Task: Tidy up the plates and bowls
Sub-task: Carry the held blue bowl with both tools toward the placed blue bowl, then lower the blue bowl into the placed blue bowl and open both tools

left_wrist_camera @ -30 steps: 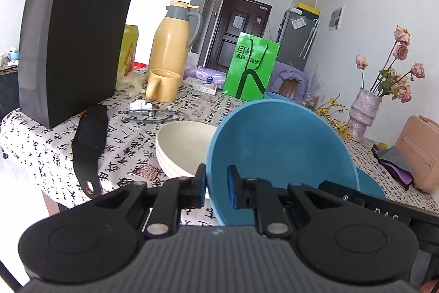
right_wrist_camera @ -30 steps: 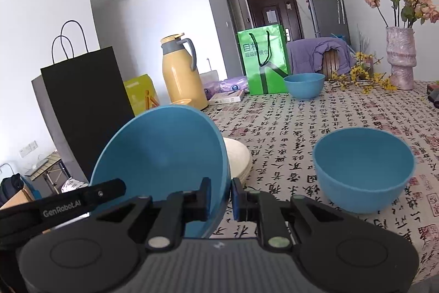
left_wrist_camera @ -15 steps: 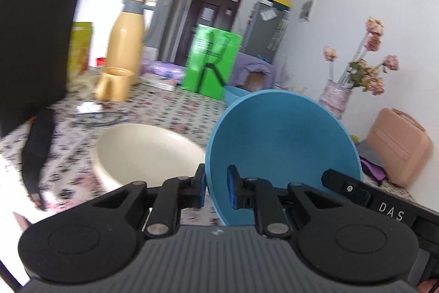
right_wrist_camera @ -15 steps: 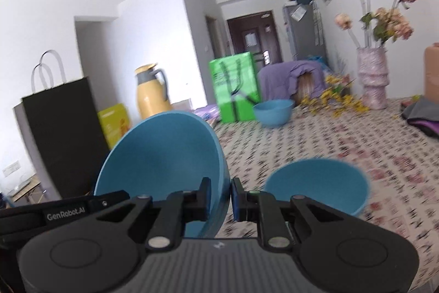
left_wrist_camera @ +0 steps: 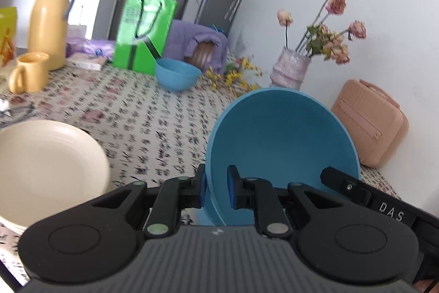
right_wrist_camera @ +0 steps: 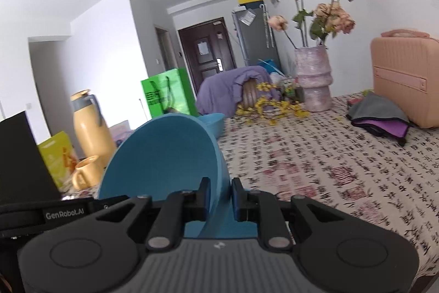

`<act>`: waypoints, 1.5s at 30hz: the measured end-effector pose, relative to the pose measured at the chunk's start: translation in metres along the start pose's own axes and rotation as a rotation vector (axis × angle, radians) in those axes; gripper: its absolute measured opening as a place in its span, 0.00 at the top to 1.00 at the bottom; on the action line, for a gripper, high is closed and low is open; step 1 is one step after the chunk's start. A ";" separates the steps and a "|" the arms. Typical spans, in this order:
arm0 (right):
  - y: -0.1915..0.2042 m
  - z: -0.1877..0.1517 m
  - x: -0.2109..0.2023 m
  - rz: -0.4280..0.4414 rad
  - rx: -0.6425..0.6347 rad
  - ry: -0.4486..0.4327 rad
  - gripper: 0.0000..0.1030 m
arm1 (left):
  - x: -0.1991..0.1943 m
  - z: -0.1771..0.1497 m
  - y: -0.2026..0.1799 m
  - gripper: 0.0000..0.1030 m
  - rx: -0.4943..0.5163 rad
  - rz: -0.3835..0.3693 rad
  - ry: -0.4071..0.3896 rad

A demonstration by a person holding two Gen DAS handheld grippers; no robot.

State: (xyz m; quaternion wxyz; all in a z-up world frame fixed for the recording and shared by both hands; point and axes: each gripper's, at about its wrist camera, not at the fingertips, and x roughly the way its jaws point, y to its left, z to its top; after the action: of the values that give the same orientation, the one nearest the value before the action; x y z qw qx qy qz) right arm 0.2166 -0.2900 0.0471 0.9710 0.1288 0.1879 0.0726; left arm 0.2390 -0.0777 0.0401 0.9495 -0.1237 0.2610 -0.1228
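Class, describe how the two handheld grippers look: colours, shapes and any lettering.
Both the left gripper and right gripper are black, with ribbed grey bodies, round side discs, silver pivot pins and blue fingertips. White lettering reads "DAS" on the right one, "GenRobot.AI" on the left.

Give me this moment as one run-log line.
left tool: shut on held blue bowl | right tool: same bowl's rim | bowl: tilted, above table | cream plates: left

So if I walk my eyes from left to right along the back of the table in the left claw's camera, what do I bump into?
Yellow mug → yellow thermos jug → green paper bag → small blue bowl → yellow flower sprigs → pink vase of dried roses → pink case.
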 end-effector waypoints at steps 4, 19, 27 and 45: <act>-0.011 0.001 0.010 -0.012 0.007 0.021 0.84 | 0.020 -0.003 -0.004 0.85 0.005 -0.009 0.061; -0.027 -0.008 0.026 0.043 0.061 0.066 0.73 | 0.027 -0.004 0.002 0.71 -0.015 0.013 0.074; -0.026 -0.004 0.018 0.038 0.059 0.047 0.73 | 0.020 -0.005 0.002 0.68 -0.007 0.015 0.064; 0.058 -0.021 -0.037 0.155 -0.138 -0.119 0.07 | -0.096 -0.034 0.038 0.00 0.232 0.184 -0.188</act>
State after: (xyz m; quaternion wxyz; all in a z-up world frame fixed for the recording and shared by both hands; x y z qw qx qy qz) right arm 0.1688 -0.2368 0.0576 0.9785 0.0801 0.1137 0.1525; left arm 0.1472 -0.0195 0.0456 0.9849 0.0001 0.1651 -0.0525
